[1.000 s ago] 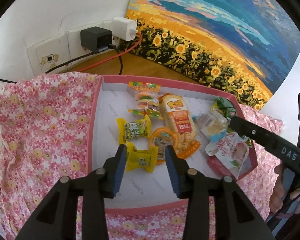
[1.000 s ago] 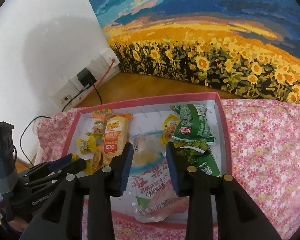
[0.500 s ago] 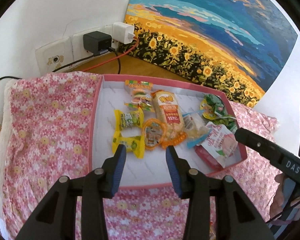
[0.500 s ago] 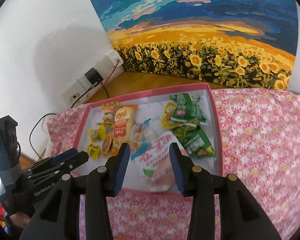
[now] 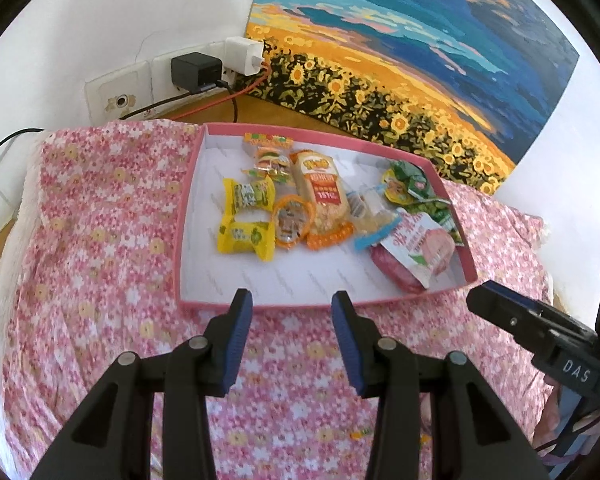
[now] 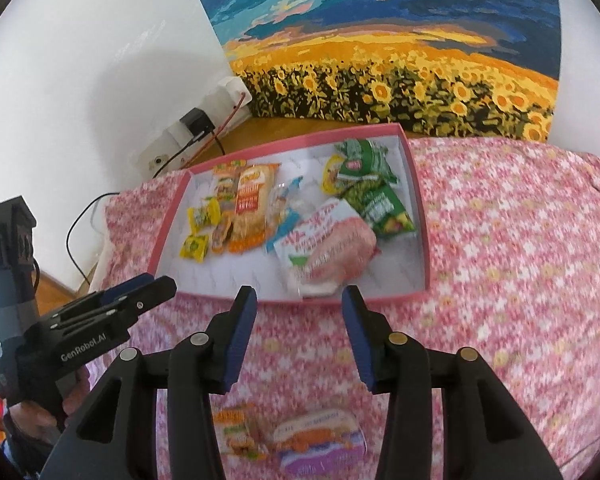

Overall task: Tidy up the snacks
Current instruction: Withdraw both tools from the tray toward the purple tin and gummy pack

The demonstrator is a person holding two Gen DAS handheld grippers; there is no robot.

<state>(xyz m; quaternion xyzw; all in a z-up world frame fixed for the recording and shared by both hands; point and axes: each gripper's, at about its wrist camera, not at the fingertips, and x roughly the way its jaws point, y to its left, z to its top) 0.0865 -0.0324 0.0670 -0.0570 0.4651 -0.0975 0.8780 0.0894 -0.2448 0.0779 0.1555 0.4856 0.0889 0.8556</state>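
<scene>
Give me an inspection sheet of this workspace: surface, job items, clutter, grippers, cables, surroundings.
Surface: pink floral cloth covers the work area.
Job's things: pink-rimmed tray holds the snacks: two yellow candies, an orange rice-cracker pack, a pink-and-white pouch, green packets. Two more snack packs lie on the cloth outside the tray, near the right gripper.
Clutter: nothing seen.
Grippers: left gripper and right gripper both open, empty, short of the tray's near rim.
Cables: black and red leads run from the chargers in the wall sockets.
Surroundings: white wall, sunflower painting leaning behind the tray.
</scene>
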